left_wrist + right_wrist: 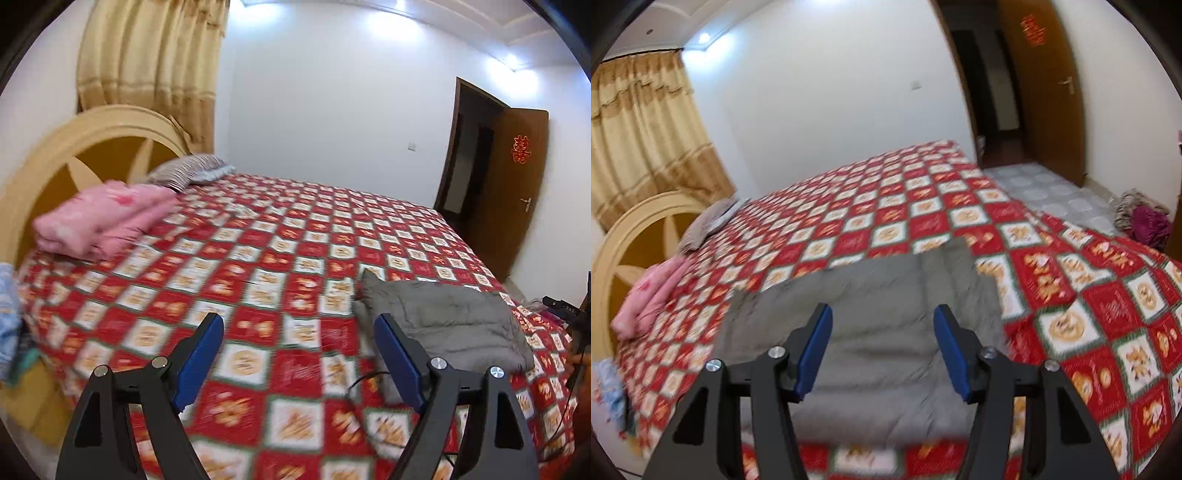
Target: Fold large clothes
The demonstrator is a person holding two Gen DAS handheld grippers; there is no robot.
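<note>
Grey garment (pixel 871 325) lies folded into a thick rectangle on the red checked bedspread (pixel 258 280), near the bed edge closest to both grippers. Judging by that neat shape, the fold on this piece looks done, or nearly.

Right gripper (pixel 882 347) hangs straight over it: garment sits directly ahead of and under the blue pads (pixel 816 347), which stand apart w/ nothing pinched btwn them. Jaws roughly half spread. No cloth touches either pad as far as I can see.

Left gripper (pixel 299 354) is spread wide, also empty, only bedspread showing btwn its fingers. From it the garment lies ahead and off to the right, just past the right-hand finger; a dark cable (pixel 364 382) loops on the bed near that same finger.

Long axis of the grey piece runs side to side across the right gripper's view, i.e. crosswise to its fingers, so a grab at either short end would need the hand to shift sideways. Right hand is plainly the nearer one.

Further ahead and left of both grippers, by the headboard (pixel 92 147): a pink folded bundle (pixel 103 218) and a pillow (pixel 192 171), well apart from the grey piece. Pics are motion-blurred, so fine creases can't be read.
</note>
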